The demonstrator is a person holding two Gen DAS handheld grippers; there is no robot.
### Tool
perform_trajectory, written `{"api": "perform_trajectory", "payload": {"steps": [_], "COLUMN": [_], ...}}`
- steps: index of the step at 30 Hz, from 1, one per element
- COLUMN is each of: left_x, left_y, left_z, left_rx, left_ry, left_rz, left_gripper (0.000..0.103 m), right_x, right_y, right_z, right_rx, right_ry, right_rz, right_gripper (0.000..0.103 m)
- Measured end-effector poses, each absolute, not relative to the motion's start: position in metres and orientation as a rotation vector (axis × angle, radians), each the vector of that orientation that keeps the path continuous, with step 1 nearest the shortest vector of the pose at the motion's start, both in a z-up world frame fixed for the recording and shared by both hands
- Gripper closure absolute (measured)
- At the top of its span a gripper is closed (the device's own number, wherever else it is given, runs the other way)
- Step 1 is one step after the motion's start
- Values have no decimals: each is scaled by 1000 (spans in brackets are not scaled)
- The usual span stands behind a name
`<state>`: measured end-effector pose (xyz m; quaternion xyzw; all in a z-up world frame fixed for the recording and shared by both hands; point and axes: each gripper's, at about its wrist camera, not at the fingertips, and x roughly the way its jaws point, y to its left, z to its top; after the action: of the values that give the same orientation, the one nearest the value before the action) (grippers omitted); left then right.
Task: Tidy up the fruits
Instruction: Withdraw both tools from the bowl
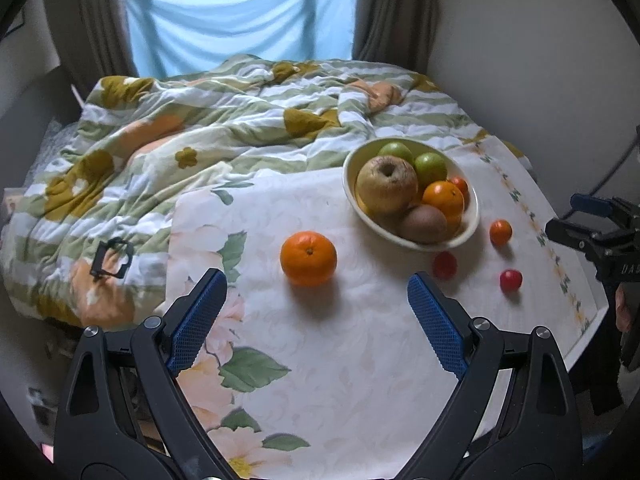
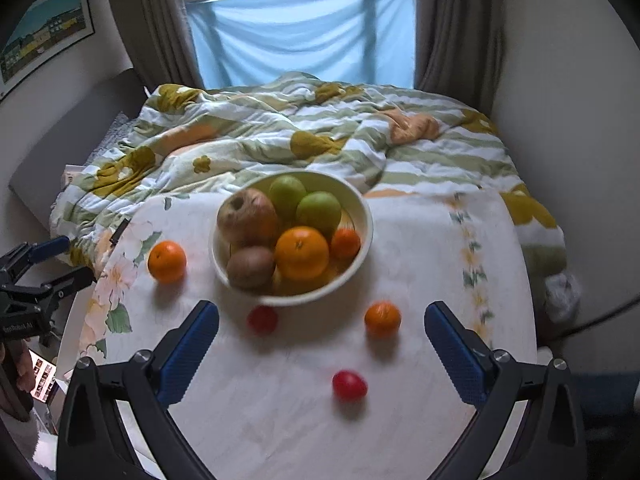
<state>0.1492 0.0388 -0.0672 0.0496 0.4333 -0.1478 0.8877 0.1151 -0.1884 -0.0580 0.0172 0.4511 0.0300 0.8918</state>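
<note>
Firstly, in the left wrist view, the left gripper is seen at the bottom of the frame with its blue-padded fingers spread wide and nothing held between them. Just above the gap, near the middle of the frame, a large orange rests alone on the floral tablecloth. To the right of centre a cream bowl is set on the cloth, filled with a brownish apple, two green fruits, an orange and a kiwi. Below and right of the bowl, three small fruits lie apart on the cloth: a small orange one and two red ones. At the right edge the right gripper is partly seen; whether it is spread cannot be told from this view. A crumpled flowered quilt fills the upper half, below a blue cloth at the window.

Next, in the right wrist view, the right gripper is shown at the bottom with its fingers wide apart and empty. The bowl is placed at the centre of the frame. Between the fingers, below the bowl, the small orange fruit and the two red fruits are scattered on the cloth, somewhat blurred. The large orange is seen left of the bowl, apart from it. At the left edge the left gripper is visible, its fingers parted. A framed picture hangs in the upper left.
</note>
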Motion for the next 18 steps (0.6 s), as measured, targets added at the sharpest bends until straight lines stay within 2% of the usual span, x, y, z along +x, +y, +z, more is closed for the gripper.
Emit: {"api": "perform_trajectory", "payload": {"steps": [18], "left_x": [183], "left_y": [34], "left_z": [-136], "left_rx": [188], "left_ry": [960], "left_rz": [-425], "left_gripper": [5], "right_x": [84], "right_y": [-192], "right_z": [-133], "right_rx": [151], "right_ry": [1020], "right_rz": [-87], "right_gripper": [1]}}
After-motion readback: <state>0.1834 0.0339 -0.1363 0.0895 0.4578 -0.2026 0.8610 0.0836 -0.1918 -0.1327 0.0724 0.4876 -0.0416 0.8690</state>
